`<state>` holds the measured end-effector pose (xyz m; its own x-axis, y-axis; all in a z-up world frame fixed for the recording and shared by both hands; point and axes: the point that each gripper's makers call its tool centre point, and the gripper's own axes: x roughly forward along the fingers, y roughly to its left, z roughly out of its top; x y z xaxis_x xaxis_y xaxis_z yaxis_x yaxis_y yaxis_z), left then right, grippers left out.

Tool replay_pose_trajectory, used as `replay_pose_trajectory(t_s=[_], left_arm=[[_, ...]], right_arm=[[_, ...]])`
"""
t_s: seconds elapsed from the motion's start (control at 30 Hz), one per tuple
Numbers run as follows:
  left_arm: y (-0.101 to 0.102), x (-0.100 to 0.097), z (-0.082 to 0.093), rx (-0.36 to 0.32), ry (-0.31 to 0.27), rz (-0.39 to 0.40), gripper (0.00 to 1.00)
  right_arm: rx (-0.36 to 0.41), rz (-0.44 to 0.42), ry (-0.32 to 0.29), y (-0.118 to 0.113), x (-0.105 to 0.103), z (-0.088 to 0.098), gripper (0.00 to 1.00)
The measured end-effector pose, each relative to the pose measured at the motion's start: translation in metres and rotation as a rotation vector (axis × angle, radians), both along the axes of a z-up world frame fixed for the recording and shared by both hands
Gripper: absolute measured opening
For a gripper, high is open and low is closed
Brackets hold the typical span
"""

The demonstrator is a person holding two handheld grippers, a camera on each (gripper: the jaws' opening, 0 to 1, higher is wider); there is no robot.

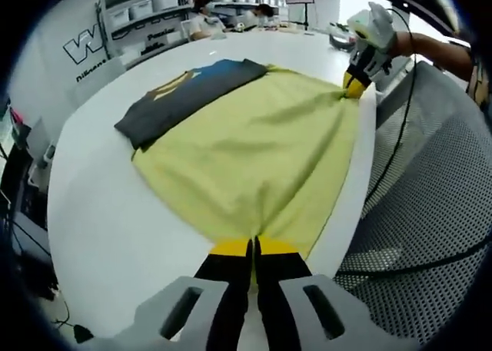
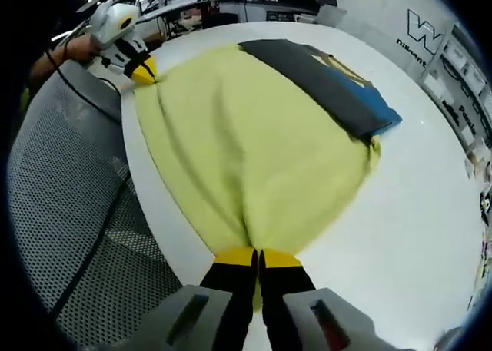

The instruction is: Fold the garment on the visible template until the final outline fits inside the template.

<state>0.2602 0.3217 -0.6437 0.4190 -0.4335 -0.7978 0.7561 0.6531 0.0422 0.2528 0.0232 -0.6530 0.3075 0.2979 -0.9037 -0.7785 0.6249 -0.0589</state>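
Yellow-green garment (image 1: 254, 151) lies spread flat on a white round table (image 1: 115, 228), stretched between both grippers along the table's edge.

Left gripper view: left gripper (image 1: 254, 247) has yellow-tipped black jaws pressed together, clamped on the near corner of the garment; cloth bunches into folds at the tips. At far right, the right gripper (image 1: 355, 86) pinches the far corner of the garment, jaws closed on the cloth, with a hand (image 1: 373, 32) and arm behind it. A dark folded cloth (image 1: 188, 94) with blue and yellow markings lies on the far left part of the garment, overlapping its far edge. A black cable (image 1: 400, 136) runs along the right over a grey mesh surface (image 1: 430, 197). Shelves with bins (image 1: 146, 13) and seated people are in the far background.

Right gripper view: right gripper (image 2: 257, 255) has its jaws together, clamped on the near corner of the garment (image 2: 254, 136). The left gripper (image 2: 146, 73) at far left grips the other corner, tips shut on the cloth. The dark folded cloth (image 2: 330, 82) sits on the far right part of the garment, its blue end (image 2: 380, 113) towards the right. The grey mesh surface (image 2: 69, 182) is left of the table (image 2: 407, 213).
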Motion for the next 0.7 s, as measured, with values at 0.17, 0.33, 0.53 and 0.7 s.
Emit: replay_pose_trajectory(t_s=[0.17, 0.33, 0.53, 0.7], left_arm=[[0.014, -0.004, 0.001, -0.034, 0.070, 0.122, 0.00], [0.015, -0.011, 0.011, -0.068, 0.083, 0.136, 0.00], [0.017, -0.021, 0.018, -0.026, 0.136, 0.121, 0.00], [0.018, -0.028, 0.024, -0.010, 0.172, 0.106, 0.00]], right_arm=[[0.083, -0.077, 0.035, 0.003, -0.009, 0.004, 0.00], [0.081, -0.064, 0.037, 0.003, -0.018, 0.008, 0.00], [0.103, -0.080, 0.096, 0.005, -0.030, 0.016, 0.00], [0.104, -0.062, 0.136, 0.007, -0.038, 0.026, 0.00]])
